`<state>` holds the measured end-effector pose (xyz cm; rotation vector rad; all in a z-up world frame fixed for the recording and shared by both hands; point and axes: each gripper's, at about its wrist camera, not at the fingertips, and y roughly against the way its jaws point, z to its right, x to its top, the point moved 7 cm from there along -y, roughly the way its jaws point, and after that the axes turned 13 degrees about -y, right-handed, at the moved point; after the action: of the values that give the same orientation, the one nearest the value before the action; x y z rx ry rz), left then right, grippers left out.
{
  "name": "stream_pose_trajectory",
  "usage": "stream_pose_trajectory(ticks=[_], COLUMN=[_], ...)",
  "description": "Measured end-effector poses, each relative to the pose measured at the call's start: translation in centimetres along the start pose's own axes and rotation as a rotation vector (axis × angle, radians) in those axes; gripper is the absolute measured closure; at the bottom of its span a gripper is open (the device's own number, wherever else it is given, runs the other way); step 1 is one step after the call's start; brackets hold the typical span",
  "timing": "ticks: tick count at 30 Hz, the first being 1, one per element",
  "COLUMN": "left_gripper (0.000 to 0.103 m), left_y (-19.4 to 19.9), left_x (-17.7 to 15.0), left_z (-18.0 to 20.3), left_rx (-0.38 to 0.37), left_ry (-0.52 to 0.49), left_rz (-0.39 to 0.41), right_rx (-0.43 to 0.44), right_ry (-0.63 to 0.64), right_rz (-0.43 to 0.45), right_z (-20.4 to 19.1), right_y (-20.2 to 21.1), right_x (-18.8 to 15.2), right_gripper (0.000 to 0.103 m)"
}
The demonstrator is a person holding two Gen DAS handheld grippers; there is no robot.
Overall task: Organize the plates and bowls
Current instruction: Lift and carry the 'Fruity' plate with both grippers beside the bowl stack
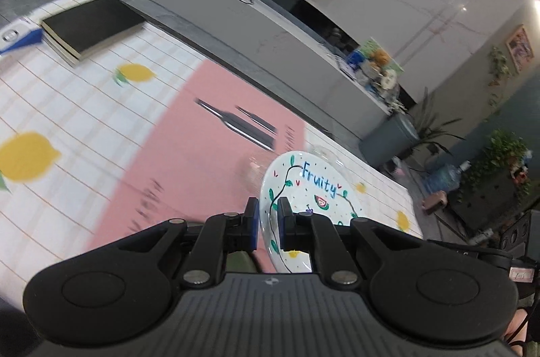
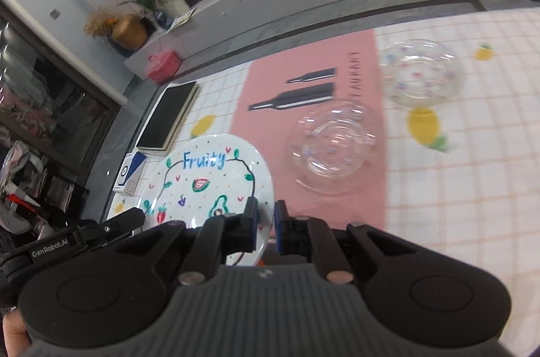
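A white plate (image 1: 314,188) painted with "Fruity" and fruit drawings is held in the air between both grippers. My left gripper (image 1: 268,220) is shut on its left rim. My right gripper (image 2: 266,223) is shut on the plate's (image 2: 209,174) right rim. A clear glass bowl (image 2: 332,147) sits on the pink mat ahead of my right gripper. A second clear bowl (image 2: 422,73) with coloured dots sits farther right on the checked cloth. In the left wrist view a glass bowl (image 1: 251,168) shows faintly behind the plate.
A pink mat (image 1: 189,147) with printed bottle shapes lies on the checked lemon-print tablecloth (image 1: 67,107). A black notebook (image 1: 91,24) and a blue-white box (image 1: 17,36) lie at the far left. A long low cabinet (image 1: 236,2) runs beyond the table.
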<state>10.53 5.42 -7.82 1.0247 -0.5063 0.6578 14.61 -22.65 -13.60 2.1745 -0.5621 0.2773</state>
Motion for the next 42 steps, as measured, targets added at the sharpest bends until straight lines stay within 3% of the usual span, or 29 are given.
stream_pose_trajectory(ticks=[6,11,20,31,42], left_gripper=[0.091,0.091,0.091,0.091,0.091], left_y=[-2.0,-5.5,-10.4,-11.5,-12.2], left_x=[-3.9,-8.4,-14.7,-15.4,-15.5], left_z=[5.3,7.5,6.2,6.1,6.1], left_rx=[-0.059,-0.107,-0.07,0.026,0.054], left_ry=[-0.06,-0.064,-0.032,-0.096,-0.123], left_rz=[-0.035,-0.124,-0.237,-0.231,-0.241], right_rx=[-0.039,-0.107,-0.196,-0.207,-0.216], right_ry=[-0.072,-0.117,-0.144,-0.164,-0.174], right_rz=[0.051,0.082,0.064,0.036,0.008], right_z=[6.2,11.6,17.7,19.6,20.4], right_y=[5.0,7.6,5.3,1.7,0.2], right_x=[-1.3,-2.5,-5.5,-6.5,-7.0], right_gripper=[0.095,0.096,0.097,0.097,0.095])
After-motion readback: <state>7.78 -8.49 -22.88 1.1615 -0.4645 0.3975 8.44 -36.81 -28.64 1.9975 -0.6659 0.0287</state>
